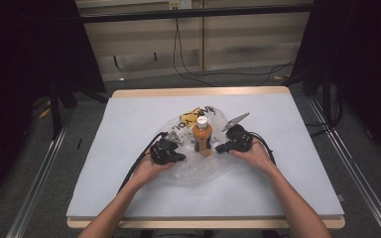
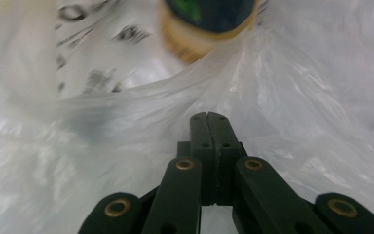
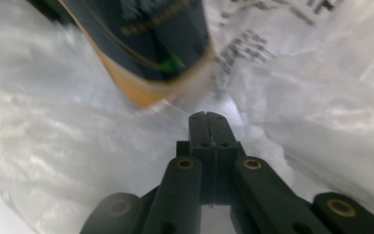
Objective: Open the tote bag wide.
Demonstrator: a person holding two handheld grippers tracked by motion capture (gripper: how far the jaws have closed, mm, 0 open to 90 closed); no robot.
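Dark curtains flank the pale blue table (image 1: 129, 148) where we work, cables trailing over the floor beyond it. Near the table's middle an orange bottle (image 1: 202, 136) with a white cap stands upright on a crumpled clear plastic bag (image 1: 198, 168) — its printed lettering is too creased and blurred to read. In both gripper views the bottle's top is cut off and its label smeared. Our left gripper (image 2: 208, 118) sits just left of the bottle, jaws pressed together amid the film; whether they pinch the film we cannot tell. Our right gripper (image 3: 208, 117), just right of it, is likewise closed — plastic bunched around its tips.
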